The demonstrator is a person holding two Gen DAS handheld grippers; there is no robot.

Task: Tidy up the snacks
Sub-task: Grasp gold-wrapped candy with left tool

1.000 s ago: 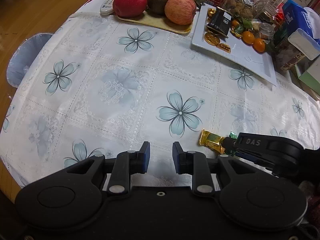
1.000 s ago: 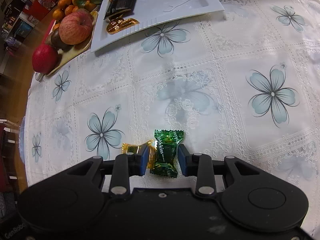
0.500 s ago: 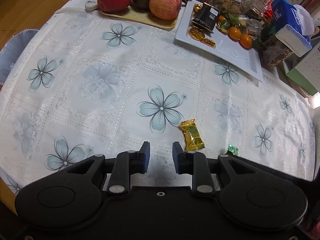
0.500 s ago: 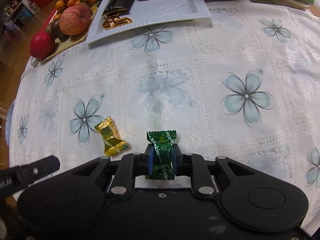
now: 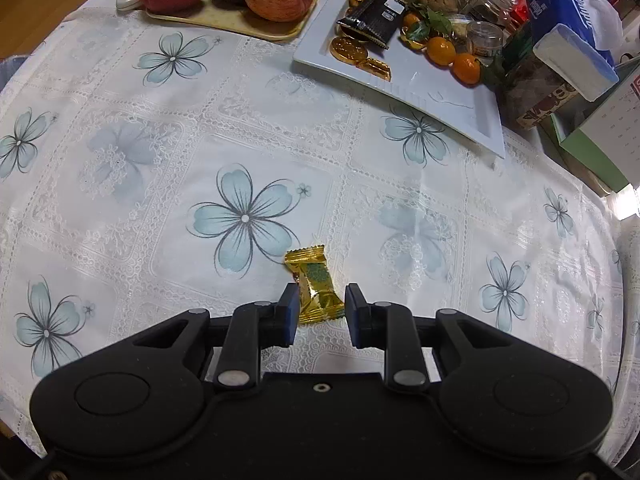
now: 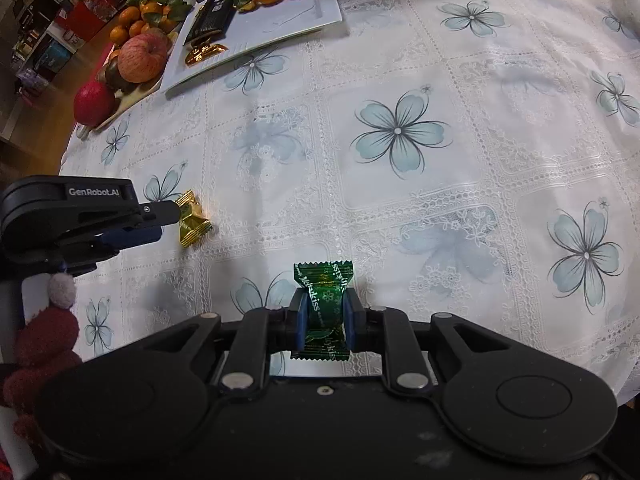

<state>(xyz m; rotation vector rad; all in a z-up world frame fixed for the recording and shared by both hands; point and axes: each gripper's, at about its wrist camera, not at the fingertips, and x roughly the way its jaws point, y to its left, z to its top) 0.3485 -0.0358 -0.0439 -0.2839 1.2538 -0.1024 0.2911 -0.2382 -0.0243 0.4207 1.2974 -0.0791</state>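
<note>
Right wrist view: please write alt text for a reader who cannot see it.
The right gripper is shut on a green candy above a floral tablecloth. At left, the left gripper reaches a gold candy lying on the cloth; a white tray of snacks sits beyond.

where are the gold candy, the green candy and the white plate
gold candy (image 5: 316,292), left wrist view, wrapper's middle
green candy (image 6: 325,308), right wrist view, pinched middle
white plate (image 5: 448,92), left wrist view, bare surface

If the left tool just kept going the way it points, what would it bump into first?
Most likely the gold candy, which already sits between the open left tool tips. Right under it lies the flowered tablecloth; how much gap remains is hard to tell.
</note>
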